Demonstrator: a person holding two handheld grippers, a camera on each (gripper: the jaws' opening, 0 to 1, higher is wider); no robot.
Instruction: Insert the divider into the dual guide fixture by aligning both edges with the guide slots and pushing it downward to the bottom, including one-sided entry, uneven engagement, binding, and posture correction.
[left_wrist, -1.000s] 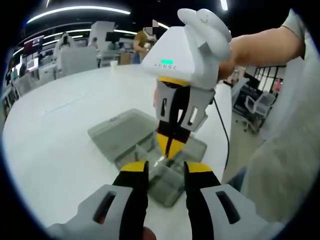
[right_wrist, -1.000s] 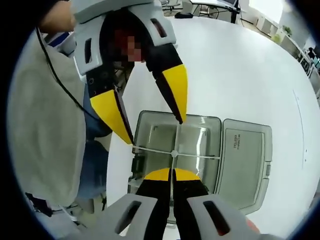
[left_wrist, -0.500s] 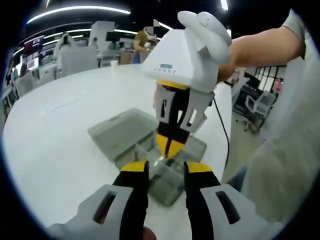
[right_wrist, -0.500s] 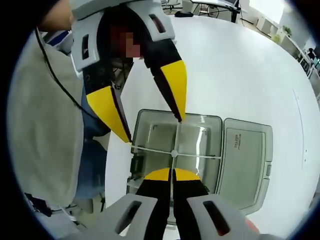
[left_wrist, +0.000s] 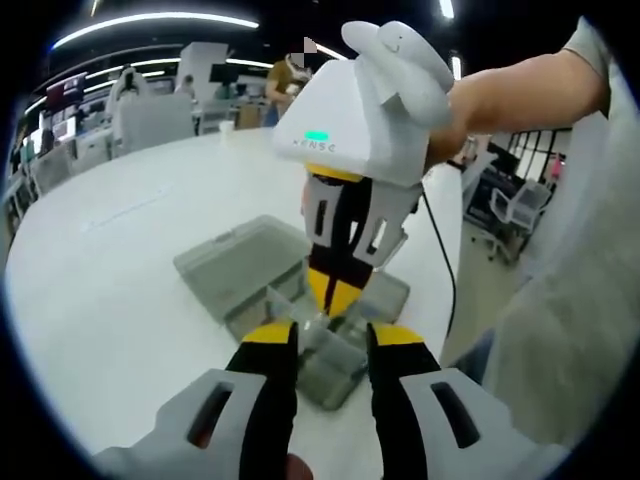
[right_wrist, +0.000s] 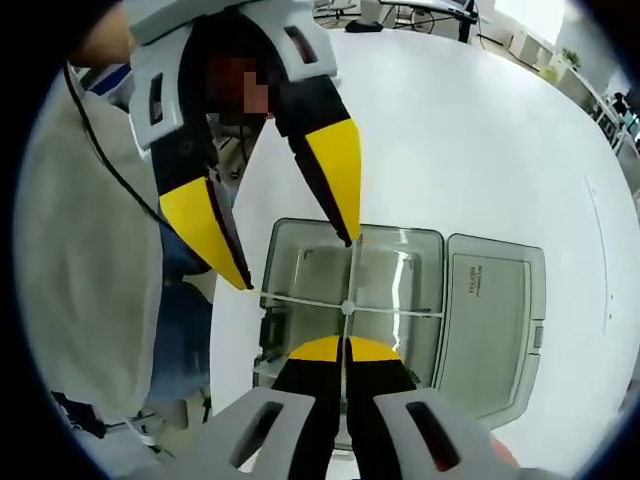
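Note:
A grey translucent box (right_wrist: 276, 262) with guide slots lies open on the white table, its lid (right_wrist: 490, 320) folded flat beside it. A thin clear divider (right_wrist: 350, 275) runs down the middle of the box and crosses a second clear strip (right_wrist: 400, 311). My right gripper (right_wrist: 345, 347) is shut on the near end of the divider. It reaches down into the box (left_wrist: 335, 385) from above in the left gripper view, jaws (left_wrist: 335, 292) pressed together. My left gripper (left_wrist: 331, 337) is open with nothing in it. Its yellow fingers (right_wrist: 335, 175) straddle the box's far left corner.
The round white table (left_wrist: 130, 230) spreads wide to the left and behind the box. A person's sleeve (left_wrist: 570, 300) and forearm stand at the right, a cable (left_wrist: 445, 260) hanging by the table edge. Office chairs and desks lie beyond.
The left gripper has drifted a little away from the box in the right gripper view. The right gripper keeps its hold on the divider, and the box has not moved.

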